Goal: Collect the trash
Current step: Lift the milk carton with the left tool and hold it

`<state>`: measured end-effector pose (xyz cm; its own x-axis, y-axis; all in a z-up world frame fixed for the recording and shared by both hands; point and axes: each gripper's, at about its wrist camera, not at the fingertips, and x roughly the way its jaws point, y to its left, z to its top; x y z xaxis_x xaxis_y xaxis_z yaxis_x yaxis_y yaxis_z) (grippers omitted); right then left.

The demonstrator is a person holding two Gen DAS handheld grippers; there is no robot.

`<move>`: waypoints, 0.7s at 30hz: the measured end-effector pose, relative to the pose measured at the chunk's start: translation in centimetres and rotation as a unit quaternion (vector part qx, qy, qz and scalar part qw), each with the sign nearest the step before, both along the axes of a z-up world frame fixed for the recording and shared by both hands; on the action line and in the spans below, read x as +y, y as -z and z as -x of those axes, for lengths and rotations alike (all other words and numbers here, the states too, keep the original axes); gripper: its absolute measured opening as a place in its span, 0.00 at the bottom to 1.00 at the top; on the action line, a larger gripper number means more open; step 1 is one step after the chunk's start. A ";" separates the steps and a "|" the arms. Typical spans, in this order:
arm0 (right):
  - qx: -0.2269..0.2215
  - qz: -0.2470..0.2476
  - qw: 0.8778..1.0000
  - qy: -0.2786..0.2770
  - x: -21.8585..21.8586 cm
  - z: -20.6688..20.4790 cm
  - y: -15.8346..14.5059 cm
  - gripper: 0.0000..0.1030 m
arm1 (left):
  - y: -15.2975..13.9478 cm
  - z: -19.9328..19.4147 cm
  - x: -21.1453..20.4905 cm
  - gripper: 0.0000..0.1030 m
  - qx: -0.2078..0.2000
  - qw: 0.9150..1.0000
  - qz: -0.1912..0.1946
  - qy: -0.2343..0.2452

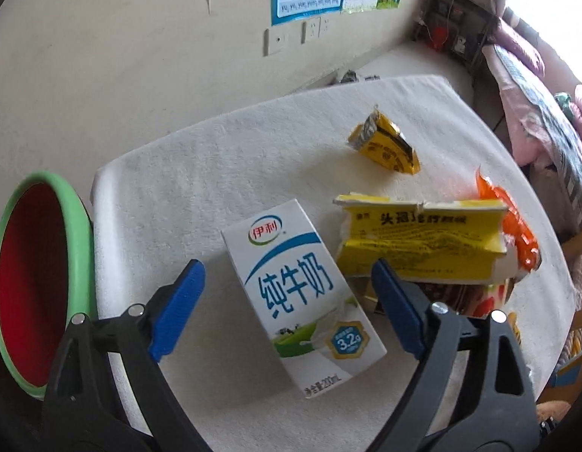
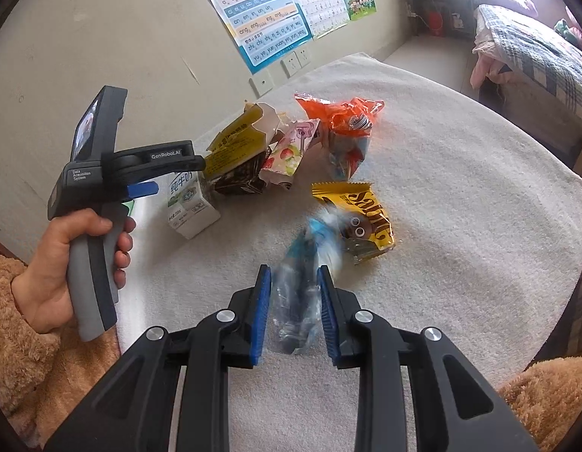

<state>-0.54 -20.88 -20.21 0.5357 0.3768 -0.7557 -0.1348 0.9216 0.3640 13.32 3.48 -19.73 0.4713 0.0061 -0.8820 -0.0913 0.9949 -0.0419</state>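
Observation:
A white milk carton [image 1: 302, 297] lies on the white towel-covered table [image 1: 215, 158], between the wide-open fingers of my left gripper [image 1: 287, 275]. The carton also shows in the right wrist view [image 2: 189, 203], with the left gripper [image 2: 140, 188] over it. My right gripper [image 2: 294, 278] is shut on a clear blue plastic wrapper [image 2: 302, 282], blurred. A torn yellow box [image 1: 423, 241], an orange wrapper [image 1: 517, 229] and a yellow snack wrapper [image 1: 389, 143] lie beyond the carton.
A green-rimmed red basin [image 1: 34, 282] stands off the table's left edge. A pink fruit-print carton [image 2: 291, 150] and a yellow candy bag [image 2: 362, 218] lie mid-table. A wall with posters is behind; a bed [image 2: 536, 49] is at the right.

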 end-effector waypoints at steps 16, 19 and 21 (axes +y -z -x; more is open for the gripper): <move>0.010 -0.004 1.000 -0.001 0.2 -0.4 0.6 0.25 | 1.4 1.1 -0.3 0.57 0.039 0.998 0.016 0.048; 0.013 -0.006 1.000 -0.001 0.1 -0.5 0.7 0.25 | 1.1 2.2 -0.4 0.56 0.035 0.997 0.019 0.062; 0.015 -0.006 1.000 -0.001 0.2 -0.6 0.8 0.25 | 0.9 2.8 -0.6 0.56 0.030 0.997 0.021 0.068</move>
<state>0.09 -20.72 -21.06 0.5120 0.3872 -0.7667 -0.1255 0.9168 0.3792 10.57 2.87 -20.62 0.4110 -0.0910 -0.9071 0.0405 0.9958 -0.0815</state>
